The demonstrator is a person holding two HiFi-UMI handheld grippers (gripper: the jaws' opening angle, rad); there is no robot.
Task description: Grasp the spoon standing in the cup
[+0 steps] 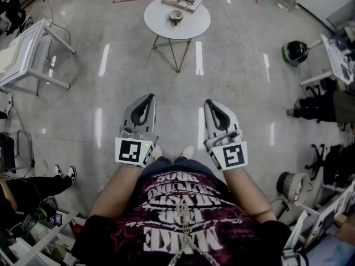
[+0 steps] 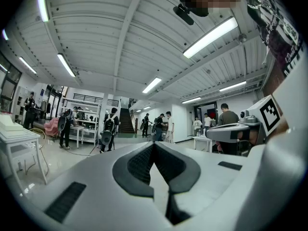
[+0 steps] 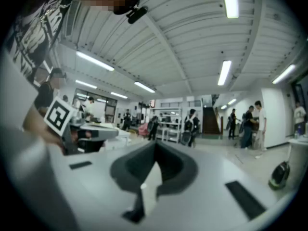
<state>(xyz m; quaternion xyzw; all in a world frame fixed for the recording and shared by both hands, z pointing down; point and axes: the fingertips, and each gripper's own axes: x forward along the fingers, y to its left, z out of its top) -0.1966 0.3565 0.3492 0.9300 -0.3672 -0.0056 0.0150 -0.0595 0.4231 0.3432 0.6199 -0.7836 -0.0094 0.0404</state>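
Observation:
A small cup (image 1: 176, 16) stands on a round white table (image 1: 161, 25) at the far top of the head view; it is too small to make out a spoon in it. I hold both grippers low in front of my body, well short of the table. The left gripper (image 1: 149, 97) and the right gripper (image 1: 208, 102) point forward with nothing between their jaws. In the left gripper view the left gripper (image 2: 154, 144) has its tips together, and in the right gripper view the right gripper (image 3: 155, 143) is closed the same way. Both gripper views look across the room, not at the cup.
A book (image 1: 181, 1) lies on the round table behind the cup. A white desk (image 1: 25, 54) stands at the left, a dark helmet (image 1: 294, 51) and office chairs (image 1: 324, 107) at the right. A person's legs (image 1: 33, 184) stretch in at the lower left. Shiny floor lies between me and the table.

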